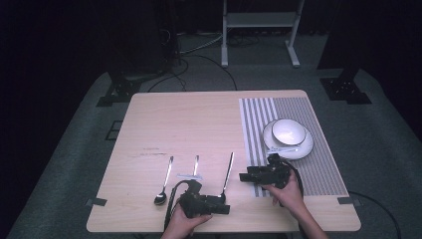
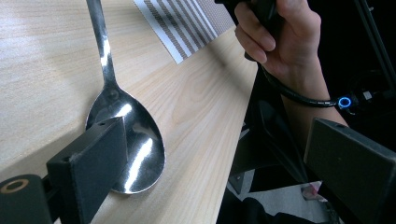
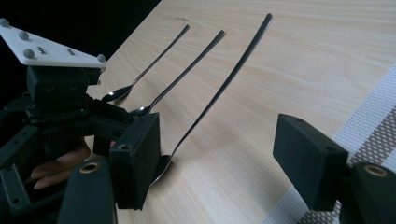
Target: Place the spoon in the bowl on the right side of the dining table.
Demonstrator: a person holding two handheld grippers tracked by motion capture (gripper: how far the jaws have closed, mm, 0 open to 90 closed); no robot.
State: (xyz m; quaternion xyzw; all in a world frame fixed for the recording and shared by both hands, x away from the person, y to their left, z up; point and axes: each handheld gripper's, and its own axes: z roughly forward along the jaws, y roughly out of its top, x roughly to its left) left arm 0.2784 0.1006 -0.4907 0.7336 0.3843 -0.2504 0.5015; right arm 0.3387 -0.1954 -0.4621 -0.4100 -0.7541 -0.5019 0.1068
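Pale wood tabletop (image 1: 199,119) (striped mat (image 1: 298,149) at 3 o'clock) on grey carpet (image 1: 59,149); your left gripper (image 2: 224,158) and right gripper (image 3: 224,154) both hold jaws spread around the right-hand spoon (image 1: 228,172).

The room lay dim around a lit table (image 1: 199,124). Glare streaked the spoon (image 2: 128,140) beside the left gripper (image 2: 224,172), whose near jaws were soft-focused.
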